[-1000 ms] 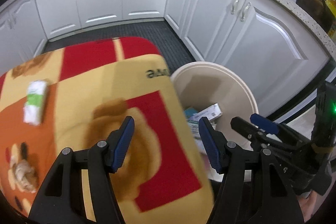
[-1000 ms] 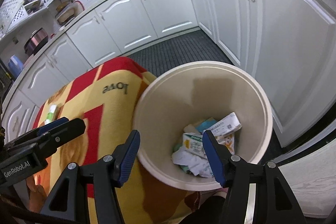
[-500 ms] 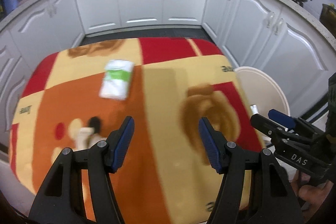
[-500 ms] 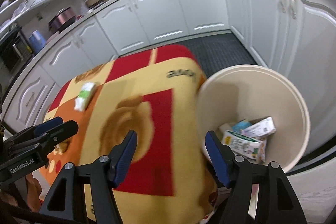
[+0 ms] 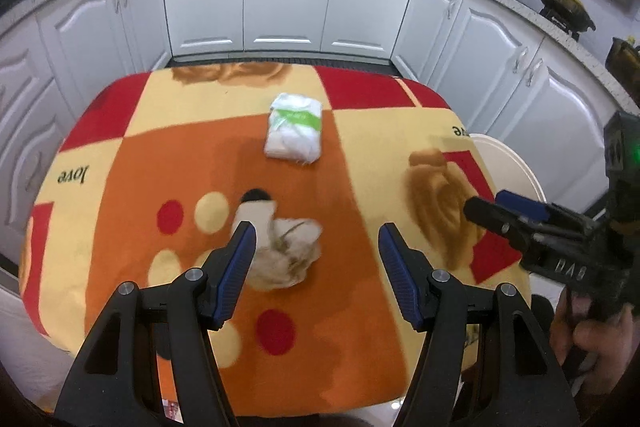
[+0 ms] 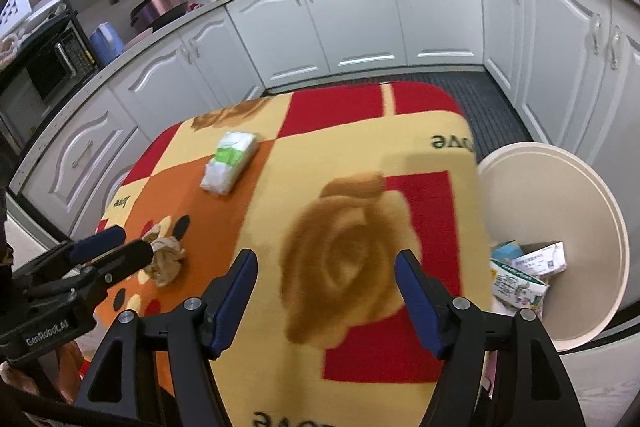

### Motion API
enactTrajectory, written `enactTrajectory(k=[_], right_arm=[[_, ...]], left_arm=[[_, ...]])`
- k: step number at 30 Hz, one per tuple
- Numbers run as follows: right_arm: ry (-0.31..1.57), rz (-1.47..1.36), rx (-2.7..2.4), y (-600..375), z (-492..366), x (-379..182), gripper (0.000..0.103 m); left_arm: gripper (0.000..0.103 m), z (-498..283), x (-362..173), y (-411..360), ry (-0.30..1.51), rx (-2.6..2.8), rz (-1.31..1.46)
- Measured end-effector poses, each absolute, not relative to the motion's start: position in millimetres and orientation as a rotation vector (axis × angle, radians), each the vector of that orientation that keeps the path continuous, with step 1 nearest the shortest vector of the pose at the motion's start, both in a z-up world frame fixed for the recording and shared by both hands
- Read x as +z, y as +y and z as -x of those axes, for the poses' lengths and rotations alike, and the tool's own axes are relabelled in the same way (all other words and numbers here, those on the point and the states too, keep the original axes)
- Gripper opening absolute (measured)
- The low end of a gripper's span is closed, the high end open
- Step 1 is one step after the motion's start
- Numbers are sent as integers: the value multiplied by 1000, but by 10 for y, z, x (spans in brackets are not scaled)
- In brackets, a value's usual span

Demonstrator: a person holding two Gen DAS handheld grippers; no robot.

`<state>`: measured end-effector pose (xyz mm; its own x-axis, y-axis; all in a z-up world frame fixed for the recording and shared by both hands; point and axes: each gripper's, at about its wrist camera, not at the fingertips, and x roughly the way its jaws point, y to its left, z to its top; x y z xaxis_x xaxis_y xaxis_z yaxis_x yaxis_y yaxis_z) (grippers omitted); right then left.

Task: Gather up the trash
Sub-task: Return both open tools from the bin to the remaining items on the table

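Both tongs [image 5: 314,253] [image 6: 325,283], empty and opening, swung from the bin [image 6: 600,211] tableward; crumpled paper [image 5: 286,255] and tissue pack [image 5: 294,131] remain.

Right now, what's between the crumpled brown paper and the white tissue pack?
Nothing but bare tablecloth. The left wrist view shows only orange cloth between the crumpled brown paper and the tissue pack.

On the counter [image 5: 160,155], a tissue pack [image 5: 294,133] lies at twelve o'clock from the crumpled paper [image 5: 286,255]; the bin [image 6: 568,227] stands at three.
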<state>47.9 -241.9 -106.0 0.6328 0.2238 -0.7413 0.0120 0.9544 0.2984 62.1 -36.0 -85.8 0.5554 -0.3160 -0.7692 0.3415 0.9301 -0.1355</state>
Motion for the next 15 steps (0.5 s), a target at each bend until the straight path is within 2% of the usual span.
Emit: enactTrajectory(k=[2,15], right_arm=[[882,-283,133,-2365,-495,-1060,71],[927,-281,182,-2061,-804,-1115,73]], left_arm=[[68,-644,-927,-248,913,-381,-22],[68,-986,-1318,-269,959,-370,-34]])
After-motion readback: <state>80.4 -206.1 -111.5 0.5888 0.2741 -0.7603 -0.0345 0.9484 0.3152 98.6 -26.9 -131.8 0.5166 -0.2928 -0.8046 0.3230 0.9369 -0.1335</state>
